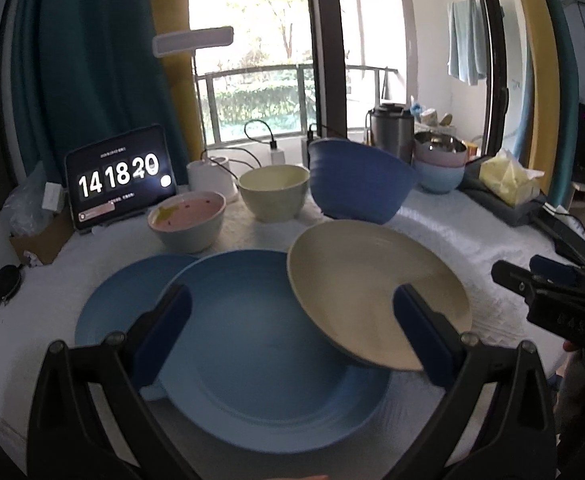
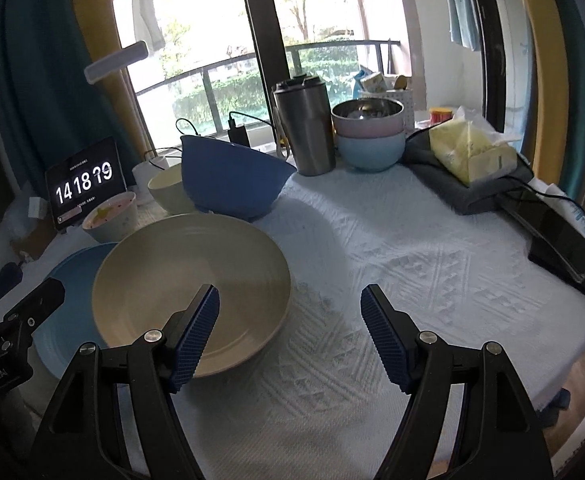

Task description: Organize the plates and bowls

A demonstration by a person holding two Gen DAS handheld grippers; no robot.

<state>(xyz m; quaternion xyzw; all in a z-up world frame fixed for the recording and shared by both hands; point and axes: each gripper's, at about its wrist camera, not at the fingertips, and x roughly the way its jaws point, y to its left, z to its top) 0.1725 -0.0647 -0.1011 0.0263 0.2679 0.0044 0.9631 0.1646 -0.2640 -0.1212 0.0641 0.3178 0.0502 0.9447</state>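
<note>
Over on the left, two blue plates [image 1: 260, 344] overlap on the white tablecloth [image 2: 432, 280] with the left gripper [image 1: 292, 312] above them, fingers spread wide, gripping nothing. Next over, the beige plate [image 2: 196, 284] leans on the blue one's edge – right gripper [image 2: 290, 320] wide open too.

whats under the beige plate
The beige plate overlaps the rim of a blue plate, which itself lies over a second blue plate. Its right side sits above the white tablecloth. Whatever lies directly beneath its middle is covered.
</note>
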